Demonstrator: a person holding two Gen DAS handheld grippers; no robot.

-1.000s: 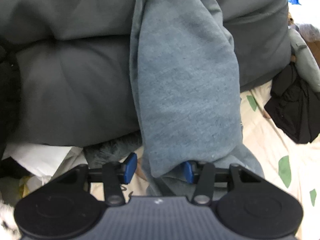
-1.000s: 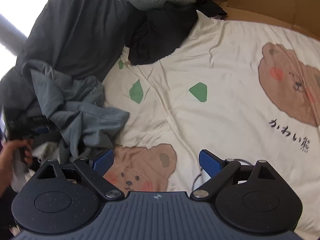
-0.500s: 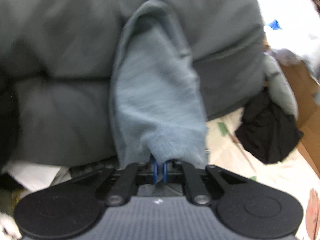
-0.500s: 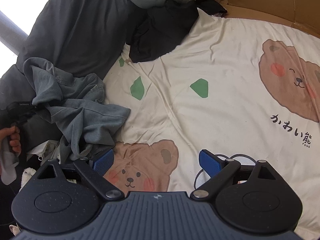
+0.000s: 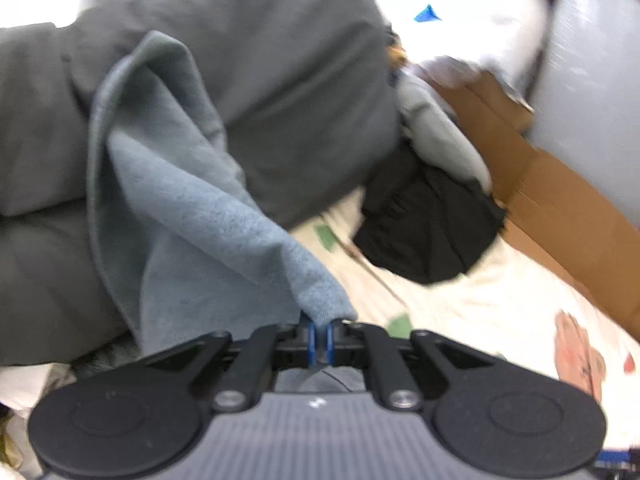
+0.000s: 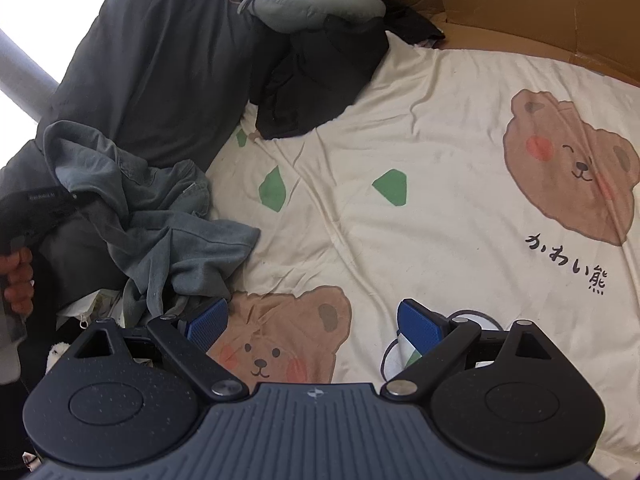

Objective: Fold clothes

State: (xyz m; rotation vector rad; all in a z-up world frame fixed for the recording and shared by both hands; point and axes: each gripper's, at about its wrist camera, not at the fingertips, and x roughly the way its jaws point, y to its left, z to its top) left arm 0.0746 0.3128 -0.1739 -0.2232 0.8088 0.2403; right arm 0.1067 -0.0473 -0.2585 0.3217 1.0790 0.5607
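A grey-blue sweatshirt-like garment hangs stretched from my left gripper, whose blue pads are shut on a pinched edge of it. In the right wrist view the same garment lies crumpled at the bed's left side, its upper part lifted toward the left gripper's black body, held by a hand. My right gripper stands open above the cream bear-print sheet, nothing between its fingers, just right of the garment's lower folds.
A dark grey duvet is heaped along the left. A black garment and a grey neck pillow lie at the far end. Brown cardboard lines the far edge of the bed.
The left gripper closed on the garment's edge, then lifted and swung it right, drawing the cloth taut. The right gripper stayed in place.
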